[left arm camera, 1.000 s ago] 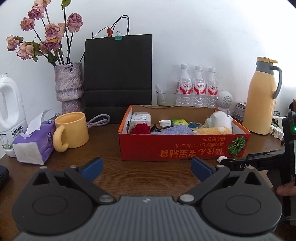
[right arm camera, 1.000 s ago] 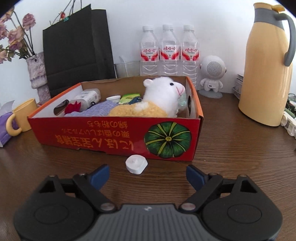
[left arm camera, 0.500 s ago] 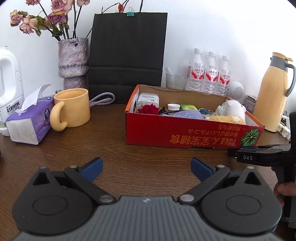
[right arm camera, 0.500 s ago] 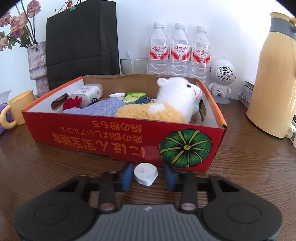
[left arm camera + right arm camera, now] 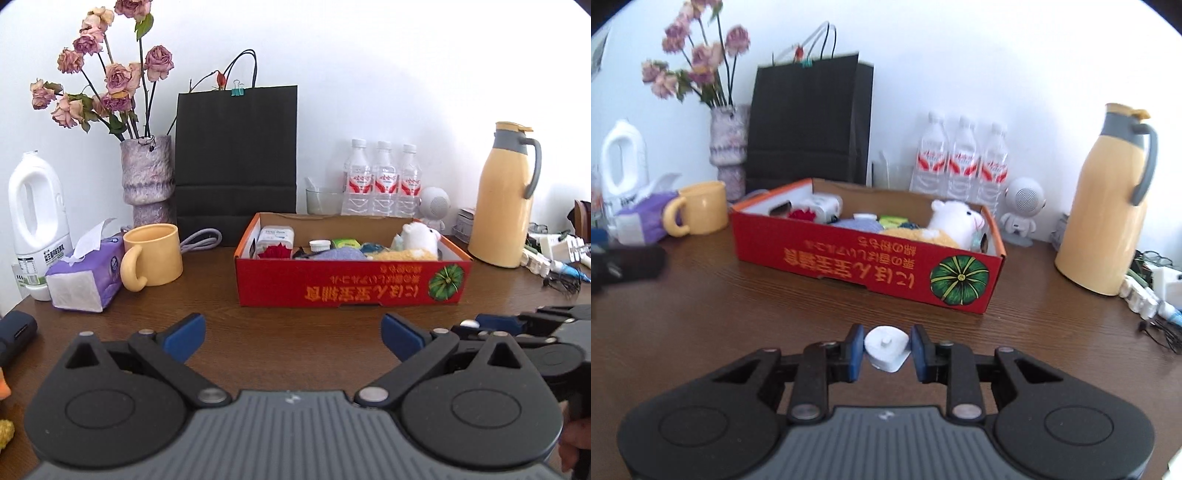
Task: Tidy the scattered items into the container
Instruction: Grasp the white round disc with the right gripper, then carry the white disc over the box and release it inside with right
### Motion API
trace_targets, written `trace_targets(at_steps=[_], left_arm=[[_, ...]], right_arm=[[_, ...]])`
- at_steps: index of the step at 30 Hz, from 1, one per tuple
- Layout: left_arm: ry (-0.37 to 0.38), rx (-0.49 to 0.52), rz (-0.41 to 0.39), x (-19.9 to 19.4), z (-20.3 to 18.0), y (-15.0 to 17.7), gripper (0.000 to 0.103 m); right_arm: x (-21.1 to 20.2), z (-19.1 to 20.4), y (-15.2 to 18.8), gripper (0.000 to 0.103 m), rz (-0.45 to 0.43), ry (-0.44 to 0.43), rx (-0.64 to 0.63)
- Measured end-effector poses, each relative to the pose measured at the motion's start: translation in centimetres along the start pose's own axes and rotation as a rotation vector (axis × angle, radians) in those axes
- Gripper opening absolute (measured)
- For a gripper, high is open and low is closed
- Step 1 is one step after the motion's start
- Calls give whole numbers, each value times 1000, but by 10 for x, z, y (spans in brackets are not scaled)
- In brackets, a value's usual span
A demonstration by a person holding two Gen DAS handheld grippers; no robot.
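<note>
The right gripper's (image 5: 887, 349) fingers pinch the white cap (image 5: 887, 347), above the table in front of the box (image 5: 871, 258). The left gripper (image 5: 291, 338) is wide, empty. Next: carry the cap over the box wall and drop it.

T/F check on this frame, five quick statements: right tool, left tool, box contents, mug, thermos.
1. The right tool is shut on the small white cap. True.
2. The left tool holds a tissue. False: its jaws stand wide apart with nothing between them.
3. The red cardboard box is empty. False: it holds a white plush toy and other items.
4. The yellow mug stands beside the purple tissue pack. True.
5. The yellow thermos jug lies on its side. False: it stands upright, to the right of the box in the left wrist view.
</note>
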State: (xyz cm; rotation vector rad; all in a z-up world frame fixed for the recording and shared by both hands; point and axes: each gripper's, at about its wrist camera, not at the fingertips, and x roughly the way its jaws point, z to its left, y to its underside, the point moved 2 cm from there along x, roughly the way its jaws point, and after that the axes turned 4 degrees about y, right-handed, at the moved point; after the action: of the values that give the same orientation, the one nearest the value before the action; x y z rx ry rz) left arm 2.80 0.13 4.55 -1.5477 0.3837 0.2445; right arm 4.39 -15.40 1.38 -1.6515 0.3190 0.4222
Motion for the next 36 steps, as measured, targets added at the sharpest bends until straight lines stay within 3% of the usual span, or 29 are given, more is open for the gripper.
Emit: trace_targets(at_steps=[3,6,17,27,36], left_arm=[[-5,-16,-31,-20,-4,11,103],[-12,5,-60,-42,-7,21,103],[-9,12,-148,-86,-7,48,103],[34,-17,-145,-56,-8,32,103],[43,11,-175,15,-8,-29,103]], right_arm=[[-42,3,3,26,-68,6,54],[-70,7,13,26,-81,-19,108],[-130,18,43,26,-147,-67,153],[-101,15,17,26,-161,-81,159],[-32,-4,-39,26,-175,-68,180]])
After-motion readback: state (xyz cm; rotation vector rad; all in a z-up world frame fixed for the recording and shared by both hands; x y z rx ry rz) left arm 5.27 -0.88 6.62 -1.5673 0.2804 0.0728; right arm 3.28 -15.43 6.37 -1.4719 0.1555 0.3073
